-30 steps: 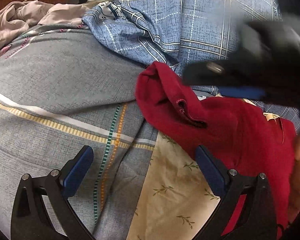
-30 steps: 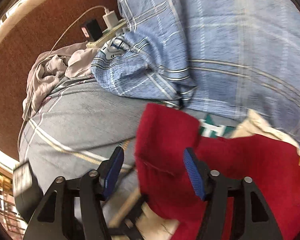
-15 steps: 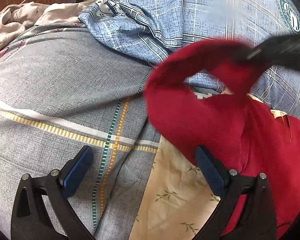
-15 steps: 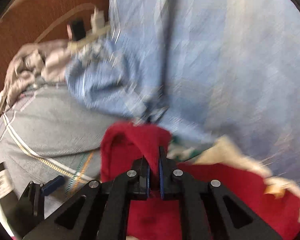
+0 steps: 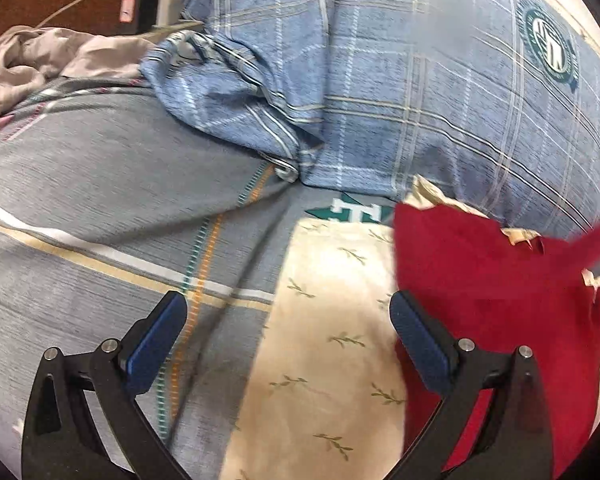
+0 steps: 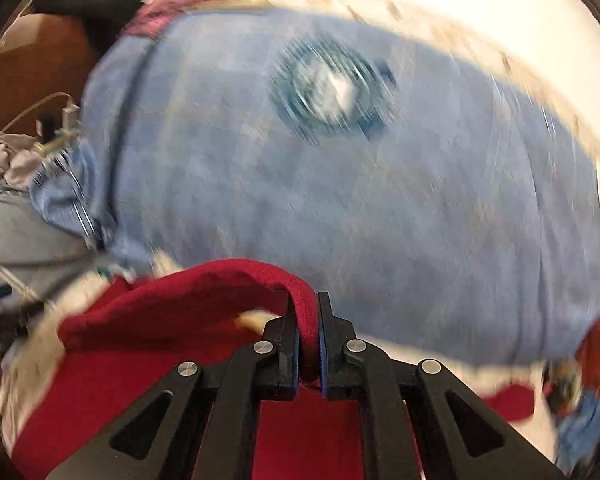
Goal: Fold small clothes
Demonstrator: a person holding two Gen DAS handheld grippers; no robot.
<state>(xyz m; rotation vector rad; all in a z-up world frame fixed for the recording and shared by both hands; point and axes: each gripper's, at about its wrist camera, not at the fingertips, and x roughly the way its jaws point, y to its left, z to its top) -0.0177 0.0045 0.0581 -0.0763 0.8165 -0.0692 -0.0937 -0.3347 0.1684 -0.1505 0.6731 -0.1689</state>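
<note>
**Red top, fold in progress**

Over on the bed, your right gripper (image 6: 308, 340) is clamped tight on a rolled edge of the small dark-red knit garment (image 5: 496, 292), with a band of cloth pinched between the blue pads. My guess is you've got that edge so you can carry it across the rest of the piece and make a fold. Your left gripper (image 5: 288, 340) is spread wide with nothing in it, hovering over the cream leaf-print sheet (image 5: 332, 340), its right finger just at the garment's near edge, probably ready to pin that side down. The garment lies on the cream sheet, below the blue plaid pillow (image 5: 420, 80), long axis roughly running right and away from you. The right view's too blurry for more.
</note>
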